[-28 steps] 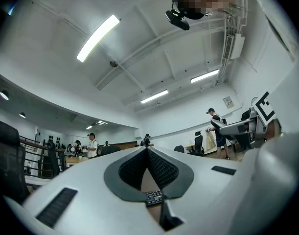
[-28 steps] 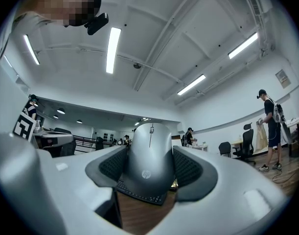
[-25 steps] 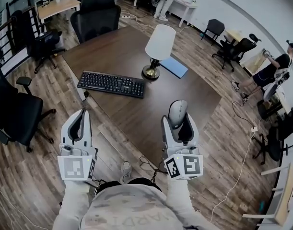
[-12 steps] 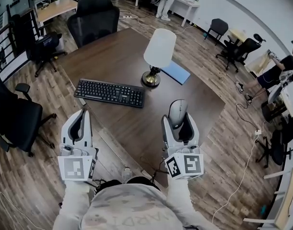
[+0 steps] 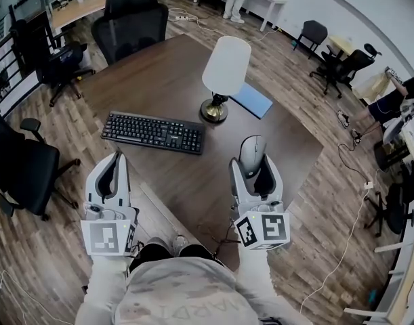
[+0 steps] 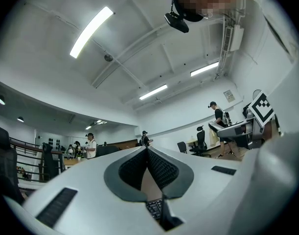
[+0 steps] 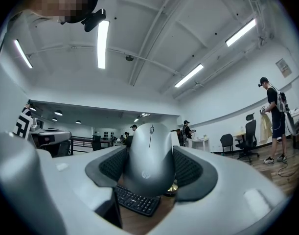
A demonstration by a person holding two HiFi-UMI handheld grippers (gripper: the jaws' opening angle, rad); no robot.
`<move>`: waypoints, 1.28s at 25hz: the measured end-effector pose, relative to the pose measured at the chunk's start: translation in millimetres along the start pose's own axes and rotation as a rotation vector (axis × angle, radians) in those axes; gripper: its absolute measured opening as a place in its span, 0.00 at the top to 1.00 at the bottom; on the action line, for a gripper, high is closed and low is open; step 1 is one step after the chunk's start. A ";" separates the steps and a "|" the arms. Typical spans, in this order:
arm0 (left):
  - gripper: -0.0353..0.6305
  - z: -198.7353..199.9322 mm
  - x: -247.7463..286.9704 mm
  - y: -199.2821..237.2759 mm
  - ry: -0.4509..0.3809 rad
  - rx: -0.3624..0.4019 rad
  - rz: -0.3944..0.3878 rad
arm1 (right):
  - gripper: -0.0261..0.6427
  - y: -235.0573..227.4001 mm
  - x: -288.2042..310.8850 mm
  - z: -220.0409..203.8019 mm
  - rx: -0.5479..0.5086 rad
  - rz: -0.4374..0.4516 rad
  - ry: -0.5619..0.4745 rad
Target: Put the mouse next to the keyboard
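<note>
While the right hand-held gripper [image 5: 253, 171] clamps the mouse [image 7: 150, 160] and the left hand-held gripper [image 6: 148, 153] is clenched empty, a slackened squeeze could drop it short of the keyboard [image 5: 152, 131].

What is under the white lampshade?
A shiny gold round lamp base stands on the dark brown wooden table. The white lampshade hides the stem's top and anything inside it.

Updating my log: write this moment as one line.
left tongs shut, empty | right tongs shut on mouse | mouse not yet beside keyboard
</note>
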State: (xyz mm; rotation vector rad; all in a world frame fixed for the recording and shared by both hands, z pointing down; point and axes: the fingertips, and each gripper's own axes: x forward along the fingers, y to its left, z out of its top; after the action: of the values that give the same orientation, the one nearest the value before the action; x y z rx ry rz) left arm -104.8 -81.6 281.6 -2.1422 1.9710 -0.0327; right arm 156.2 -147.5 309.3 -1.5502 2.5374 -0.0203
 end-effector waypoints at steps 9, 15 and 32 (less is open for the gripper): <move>0.94 -16.0 26.9 22.1 0.021 -0.012 -0.017 | 0.50 0.4 32.1 -16.8 -0.004 -0.031 0.047; 0.94 -25.2 56.2 34.5 0.019 -0.023 -0.066 | 0.50 -3.1 55.5 -31.1 -0.001 -0.077 0.085; 0.94 -62.2 129.8 72.9 0.035 -0.062 -0.176 | 0.50 -20.3 113.4 -102.3 0.076 -0.207 0.257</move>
State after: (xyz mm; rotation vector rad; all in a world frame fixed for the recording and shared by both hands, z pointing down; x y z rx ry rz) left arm -174.6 -224.1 310.9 -2.3639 1.8185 -0.0394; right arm 108.2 -264.9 396.7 -1.8801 2.5088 -0.3601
